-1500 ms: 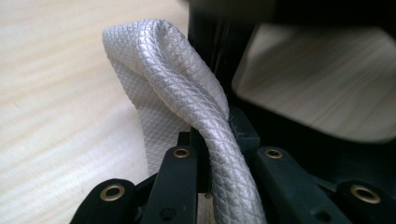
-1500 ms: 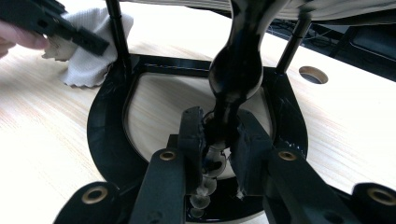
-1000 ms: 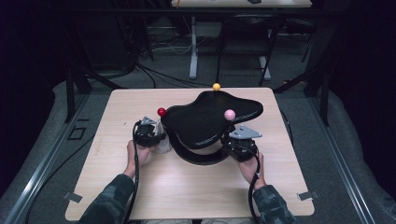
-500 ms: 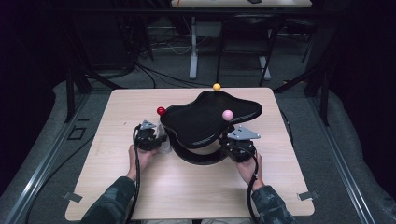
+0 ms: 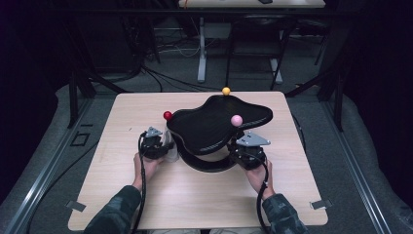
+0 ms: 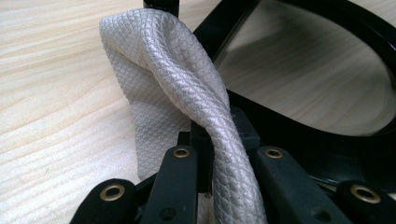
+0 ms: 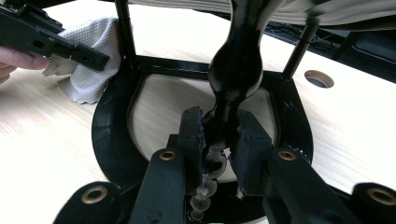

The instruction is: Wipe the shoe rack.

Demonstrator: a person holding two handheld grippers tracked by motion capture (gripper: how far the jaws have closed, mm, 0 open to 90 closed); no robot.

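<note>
A: Left gripper [image 6: 212, 154] clamped on white cloth [image 6: 173, 88], at nine o'clock of black stand [image 5: 219, 127], mid-table.

B: Right gripper [image 7: 218, 140] clamped on its post [image 7: 236, 70]. Could tip if wiped hard.

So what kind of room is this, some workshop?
Probably a lab or recording workspace: a bare wooden table inside a dark metal frame, loose cables on the floor, another desk behind.
</note>
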